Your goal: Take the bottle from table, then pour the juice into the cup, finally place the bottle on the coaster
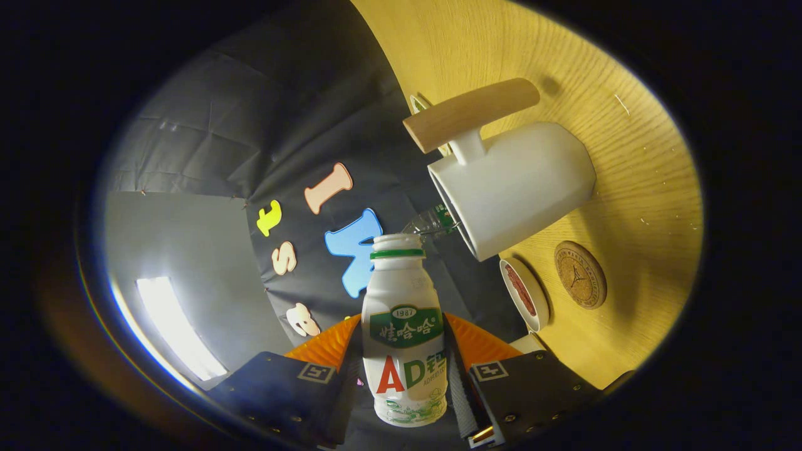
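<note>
The small white plastic bottle with a green neck ring and a green and red label (404,332) sits between the two fingers of the gripper (404,376). Both fingers press against its sides, one at the left and one at the right, so the gripper is pinched on the bottle. The open mouth of the bottle points away from the fingers, toward the rim of the white ceramic cup with a light wooden handle (514,188). The whole view is strongly tilted, so the table looks like a wall at the right. The mouth of the bottle is just beside the opening of the cup, a little below its rim as seen here. Whether juice is flowing I cannot tell.

The cup stands on the yellow wooden table with fine grain lines (626,125). Near the cup, on the same surface, lies the round brown cork coaster with a stamped mark (580,274). Just beside the coaster stands a small round white dish with something dark red inside (525,293). A small clear plastic object with a green part (432,220) shows between the bottle mouth and the cup rim; what it is I cannot tell.

Beyond the table hangs the black cloth wall of the booth (250,113), with creases in it. At the far left a bright rectangular light (178,329) shines on a grey surface.
</note>
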A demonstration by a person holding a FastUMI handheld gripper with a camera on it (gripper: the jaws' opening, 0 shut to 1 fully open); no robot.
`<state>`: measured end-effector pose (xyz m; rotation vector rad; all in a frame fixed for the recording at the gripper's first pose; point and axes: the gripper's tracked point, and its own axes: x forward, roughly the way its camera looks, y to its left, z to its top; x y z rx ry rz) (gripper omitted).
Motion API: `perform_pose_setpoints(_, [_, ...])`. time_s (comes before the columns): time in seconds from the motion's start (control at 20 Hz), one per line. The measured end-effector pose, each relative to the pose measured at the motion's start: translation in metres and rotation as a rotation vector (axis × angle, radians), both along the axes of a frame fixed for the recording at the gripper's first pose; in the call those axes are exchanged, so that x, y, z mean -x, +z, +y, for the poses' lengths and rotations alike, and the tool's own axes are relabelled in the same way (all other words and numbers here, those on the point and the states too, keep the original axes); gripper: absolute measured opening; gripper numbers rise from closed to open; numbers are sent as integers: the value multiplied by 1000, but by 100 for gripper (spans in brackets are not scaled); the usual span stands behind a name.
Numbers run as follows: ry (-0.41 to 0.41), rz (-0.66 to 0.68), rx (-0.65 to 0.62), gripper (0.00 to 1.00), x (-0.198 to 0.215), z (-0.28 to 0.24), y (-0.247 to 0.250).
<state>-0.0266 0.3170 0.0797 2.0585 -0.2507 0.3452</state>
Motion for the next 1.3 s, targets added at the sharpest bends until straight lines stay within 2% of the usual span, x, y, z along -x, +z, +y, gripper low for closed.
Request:
perform_pose_setpoints(0.95, [-17, 4, 42, 65, 5, -10, 4])
perform_pose_setpoints(1.2, [-19, 37, 98, 65, 1, -6, -9])
perform_pose_setpoints(1.3, [-33, 57, 166, 64, 0, -4, -15])
